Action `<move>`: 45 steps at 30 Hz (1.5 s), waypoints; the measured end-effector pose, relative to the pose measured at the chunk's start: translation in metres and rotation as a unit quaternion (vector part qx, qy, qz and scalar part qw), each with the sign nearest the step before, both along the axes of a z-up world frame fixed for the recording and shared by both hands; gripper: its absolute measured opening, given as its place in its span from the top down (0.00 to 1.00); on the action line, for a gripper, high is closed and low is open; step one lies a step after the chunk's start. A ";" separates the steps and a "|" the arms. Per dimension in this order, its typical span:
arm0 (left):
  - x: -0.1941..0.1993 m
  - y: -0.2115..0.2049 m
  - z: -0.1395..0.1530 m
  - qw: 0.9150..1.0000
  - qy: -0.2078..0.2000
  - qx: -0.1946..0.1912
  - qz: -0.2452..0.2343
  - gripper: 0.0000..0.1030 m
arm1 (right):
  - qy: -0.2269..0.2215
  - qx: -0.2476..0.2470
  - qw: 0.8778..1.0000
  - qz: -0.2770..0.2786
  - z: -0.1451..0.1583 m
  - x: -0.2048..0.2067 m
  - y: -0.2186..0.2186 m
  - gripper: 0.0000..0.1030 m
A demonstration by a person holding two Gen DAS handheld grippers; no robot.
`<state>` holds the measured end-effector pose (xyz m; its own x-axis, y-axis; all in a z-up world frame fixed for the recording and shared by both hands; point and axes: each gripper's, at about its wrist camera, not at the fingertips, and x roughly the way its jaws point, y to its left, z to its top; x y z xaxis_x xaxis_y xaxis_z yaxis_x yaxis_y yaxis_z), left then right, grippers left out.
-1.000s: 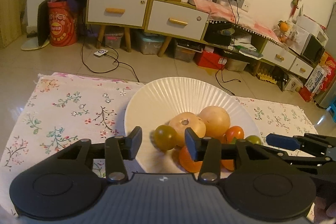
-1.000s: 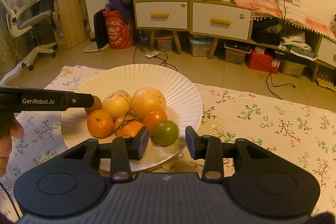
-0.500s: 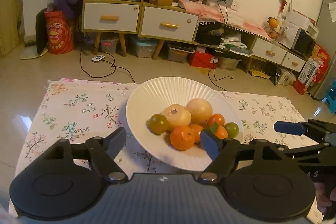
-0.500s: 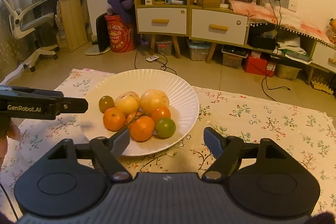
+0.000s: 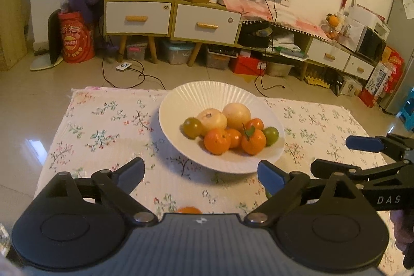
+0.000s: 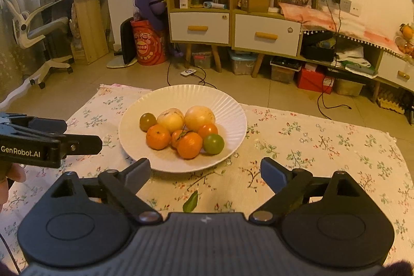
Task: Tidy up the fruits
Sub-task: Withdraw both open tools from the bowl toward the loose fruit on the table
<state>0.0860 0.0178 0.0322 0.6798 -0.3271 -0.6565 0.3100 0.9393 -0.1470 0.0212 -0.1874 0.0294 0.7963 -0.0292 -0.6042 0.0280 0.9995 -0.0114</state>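
Both of my grippers, left gripper (image 5: 200, 176) and right gripper (image 6: 205, 171), have just been opening and hold nothing. Fruits (image 6: 181, 131) sit heaped on the white plate (image 6: 227, 107); I judge a careless nudge could roll one onto the tablecloth (image 6: 323, 146).

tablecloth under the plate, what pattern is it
The tablecloth is cream with small floral sprigs, pink blossoms and green leaves on dark twigs. It shows best in the right wrist view.
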 end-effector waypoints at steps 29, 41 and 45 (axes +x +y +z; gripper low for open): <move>-0.053 0.014 -0.023 0.999 -0.002 0.023 -0.027 0.13 | 0.031 0.005 0.999 -0.025 -0.018 -0.037 0.006 0.03; -0.065 0.025 -0.042 0.999 0.000 0.040 -0.031 0.13 | 0.058 -0.006 0.998 -0.024 -0.037 -0.051 0.000 0.03; -0.068 0.023 -0.046 0.999 0.000 0.041 -0.035 0.13 | 0.060 -0.012 0.998 -0.027 -0.041 -0.056 -0.005 0.03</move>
<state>0.0182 0.0408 -0.0140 0.6562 -0.3194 -0.6836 0.3758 0.9240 -0.0709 -0.0343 -0.1922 -0.0111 0.7147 -0.0850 -0.6942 0.0779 0.9961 -0.0417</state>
